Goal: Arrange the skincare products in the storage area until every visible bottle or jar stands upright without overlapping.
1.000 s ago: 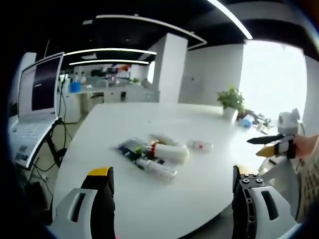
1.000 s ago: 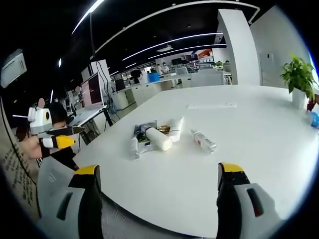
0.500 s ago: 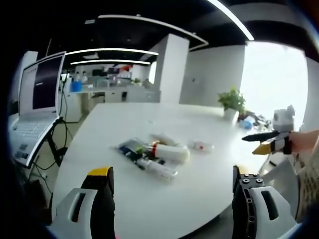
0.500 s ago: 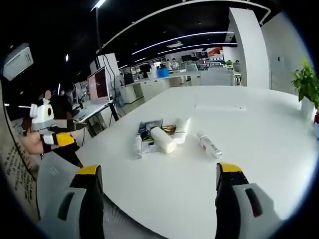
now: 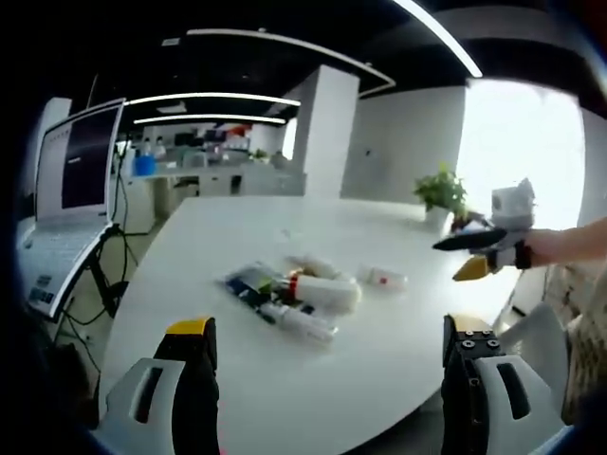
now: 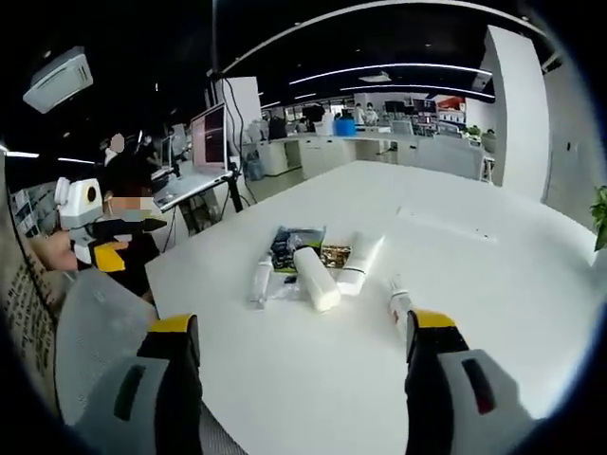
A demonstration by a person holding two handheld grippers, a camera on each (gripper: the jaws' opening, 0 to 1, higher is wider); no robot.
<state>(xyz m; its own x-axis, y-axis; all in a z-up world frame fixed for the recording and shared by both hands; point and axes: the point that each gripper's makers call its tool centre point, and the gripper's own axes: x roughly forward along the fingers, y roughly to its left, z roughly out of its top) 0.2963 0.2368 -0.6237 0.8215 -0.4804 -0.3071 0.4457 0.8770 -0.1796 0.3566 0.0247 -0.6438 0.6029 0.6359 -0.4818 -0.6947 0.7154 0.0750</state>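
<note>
Both claws, left claw and right claw, hang spread and empty short of the white round surface, where the fat white cylindrical bottle lies flat amid the clustered products, long axis pointing roughly toward the right claw, seemingly nearer.

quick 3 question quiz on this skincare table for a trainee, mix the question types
1. True or false: the large white bottle stands upright on the table.
2. Which item lies apart from the cluster? A) the small bottle near the right gripper B) the dark packet C) the white tube
3. Fill in: the left gripper has its jaws ____.

Key: 1 false, it lies on its side. 2 A. 3 open.
</note>
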